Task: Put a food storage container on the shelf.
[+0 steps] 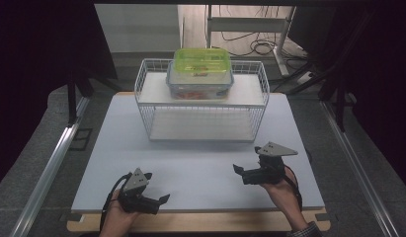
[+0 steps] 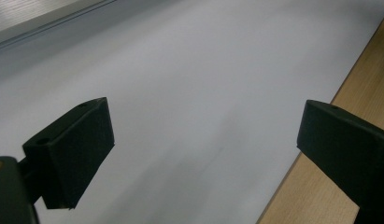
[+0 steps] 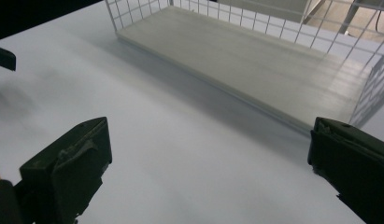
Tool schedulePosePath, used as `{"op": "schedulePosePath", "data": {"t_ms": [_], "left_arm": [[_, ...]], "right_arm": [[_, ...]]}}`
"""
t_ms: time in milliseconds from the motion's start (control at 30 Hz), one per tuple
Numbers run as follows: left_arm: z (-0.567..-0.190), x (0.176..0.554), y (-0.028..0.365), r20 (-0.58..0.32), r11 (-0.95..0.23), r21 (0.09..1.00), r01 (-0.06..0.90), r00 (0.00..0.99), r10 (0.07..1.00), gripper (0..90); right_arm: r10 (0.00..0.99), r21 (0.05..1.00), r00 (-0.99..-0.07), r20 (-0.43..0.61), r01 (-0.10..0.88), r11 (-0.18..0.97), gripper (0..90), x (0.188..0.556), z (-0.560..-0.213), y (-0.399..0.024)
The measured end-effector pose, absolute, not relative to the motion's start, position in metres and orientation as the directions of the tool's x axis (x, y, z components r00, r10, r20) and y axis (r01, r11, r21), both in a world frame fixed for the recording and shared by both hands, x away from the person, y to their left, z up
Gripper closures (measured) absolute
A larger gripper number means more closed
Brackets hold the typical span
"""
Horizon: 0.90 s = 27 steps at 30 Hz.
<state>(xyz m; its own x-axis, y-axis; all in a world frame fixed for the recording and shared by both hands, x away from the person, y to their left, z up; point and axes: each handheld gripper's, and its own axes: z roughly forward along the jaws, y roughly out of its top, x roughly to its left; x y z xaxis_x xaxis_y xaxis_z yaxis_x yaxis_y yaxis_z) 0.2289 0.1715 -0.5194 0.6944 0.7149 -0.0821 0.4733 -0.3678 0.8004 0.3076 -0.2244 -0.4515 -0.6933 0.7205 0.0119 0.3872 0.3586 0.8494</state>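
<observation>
Both claws, left point(image 1: 158, 190) and right point(image 1: 246, 160), wide open and empty over the pale tabletop point(image 1: 200, 163) before a white wire rack point(image 1: 203, 106).

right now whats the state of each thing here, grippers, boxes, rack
left gripper: open, holding nothing, low over the table
right gripper: open, holding nothing, aimed at the rack
green-lidded box: lid on, stacked on the clear box
clear box: closed, on the wire rack's top shelf
lower shelf: bare
</observation>
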Motion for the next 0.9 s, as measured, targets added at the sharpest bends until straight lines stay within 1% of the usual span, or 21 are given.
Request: {"op": "schedulePosePath", "data": {"t_ms": [300, 567, 800, 900], "left_arm": [[-0.521, 0.23, 0.173, -0.102, -0.36, 0.798, 0.483, 0.697, 0.71, 3.6], [-0.522, 0.231, 0.173, -0.1, -0.365, 0.795, 0.485, 0.698, 0.709, 3.5], [-0.522, 0.231, 0.172, -0.094, -0.368, 0.79, 0.491, 0.69, 0.718, 3.1], [-0.521, 0.232, 0.173, -0.097, -0.357, 0.793, 0.493, 0.681, 0.726, 2.0]], "right_arm": [[0.731, 0.831, -0.682, 0.01, 0.413, 0.373, 0.0, 0.297, -0.469, -0.237], [0.727, 0.807, -0.686, -0.001, 0.429, 0.406, 0.0, 0.289, -0.486, -0.241], [0.717, 0.743, -0.697, -0.013, 0.473, 0.473, 0.0, 0.289, -0.504, -0.235], [0.722, 0.729, -0.692, -0.018, 0.485, 0.483, 0.0, 0.29, -0.507, -0.234]]}}
